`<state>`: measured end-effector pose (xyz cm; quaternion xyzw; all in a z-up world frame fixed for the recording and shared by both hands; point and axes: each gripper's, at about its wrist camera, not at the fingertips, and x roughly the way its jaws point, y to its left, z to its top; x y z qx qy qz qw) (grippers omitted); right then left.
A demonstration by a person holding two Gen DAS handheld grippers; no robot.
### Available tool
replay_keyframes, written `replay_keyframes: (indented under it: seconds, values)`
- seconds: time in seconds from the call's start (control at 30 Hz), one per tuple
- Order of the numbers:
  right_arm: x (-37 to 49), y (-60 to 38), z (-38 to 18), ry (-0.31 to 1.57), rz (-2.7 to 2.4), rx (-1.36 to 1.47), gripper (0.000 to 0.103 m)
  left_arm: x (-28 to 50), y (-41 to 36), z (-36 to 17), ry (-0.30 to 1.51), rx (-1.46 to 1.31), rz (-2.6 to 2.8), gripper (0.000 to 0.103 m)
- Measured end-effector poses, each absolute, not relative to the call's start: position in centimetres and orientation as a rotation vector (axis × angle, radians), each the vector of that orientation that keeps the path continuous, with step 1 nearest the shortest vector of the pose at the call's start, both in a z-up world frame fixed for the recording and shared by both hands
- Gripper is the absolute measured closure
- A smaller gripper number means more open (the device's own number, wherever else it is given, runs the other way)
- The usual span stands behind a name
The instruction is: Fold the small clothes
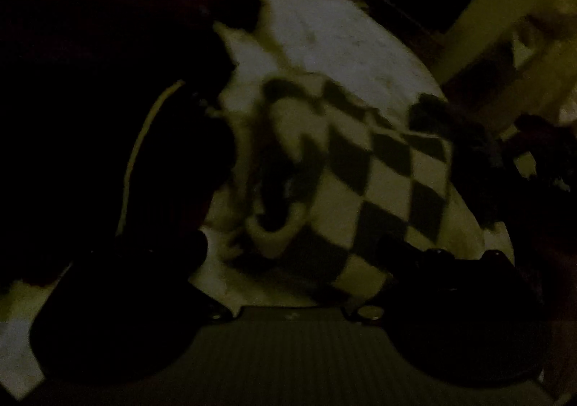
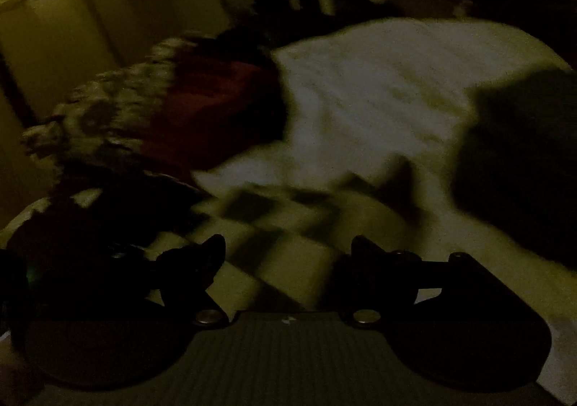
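Both views are dark and blurred. In the left wrist view, a dark garment (image 1: pixel 108 153) with a pale stripe is lying at nine o'clock on the white table (image 1: pixel 335 31). A checkered cloth (image 1: pixel 360 171) is lying at the centre, rumpled on its nine o'clock side. The left gripper (image 1: pixel 288 247) is standing at six o'clock with its jaws wide apart, gripping nothing, and the cloth is showing between them.

In the right wrist view, a heap of clothes (image 2: pixel 162 110), grey and red, is sitting at nine to ten o'clock on the table (image 2: pixel 378 88). The cloth (image 2: pixel 274 225) is lying at the centre, toward six o'clock. The right gripper (image 2: pixel 288 254) is spread wide over it, clamping nothing. A dark shape (image 2: pixel 515 146) is lying at three o'clock. No containers are discernible.
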<state>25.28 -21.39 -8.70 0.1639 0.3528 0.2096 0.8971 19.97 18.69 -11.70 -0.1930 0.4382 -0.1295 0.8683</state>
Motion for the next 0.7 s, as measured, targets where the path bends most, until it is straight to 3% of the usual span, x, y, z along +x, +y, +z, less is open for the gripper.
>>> replay_keyframes:
  seconds: [0.43, 0.47, 0.5, 0.57, 0.67, 0.7]
  values:
    - [26.6, -25.0, -16.8, 0.809, 0.475, 0.749, 0.000, 22.8, 19.0, -15.7, 0.965, -0.571, -0.376, 0.002]
    - [26.9, -24.9, -17.1, 0.804, 0.487, 0.770, 0.000, 23.1, 19.0, -15.9, 0.965, -0.594, -0.403, 0.011]
    - [27.2, -24.8, -17.3, 0.799, 0.497, 0.790, 0.000, 23.5, 19.0, -16.4, 0.984, -0.622, -0.431, 0.033]
    - [27.9, -24.4, -17.8, 0.798, 0.516, 0.824, 0.000, 24.4, 18.9, -18.2, 1.023, -0.720, -0.460, 0.061]
    - [28.8, -23.0, -18.2, 0.798, 0.530, 0.824, 0.000, 24.5, 18.7, -19.4, 1.026, -0.750, -0.467, 0.070]
    - [28.8, -22.5, -18.3, 0.795, 0.533, 0.806, 0.010, 24.3, 18.7, -19.2, 1.012, -0.751, -0.463, 0.073]
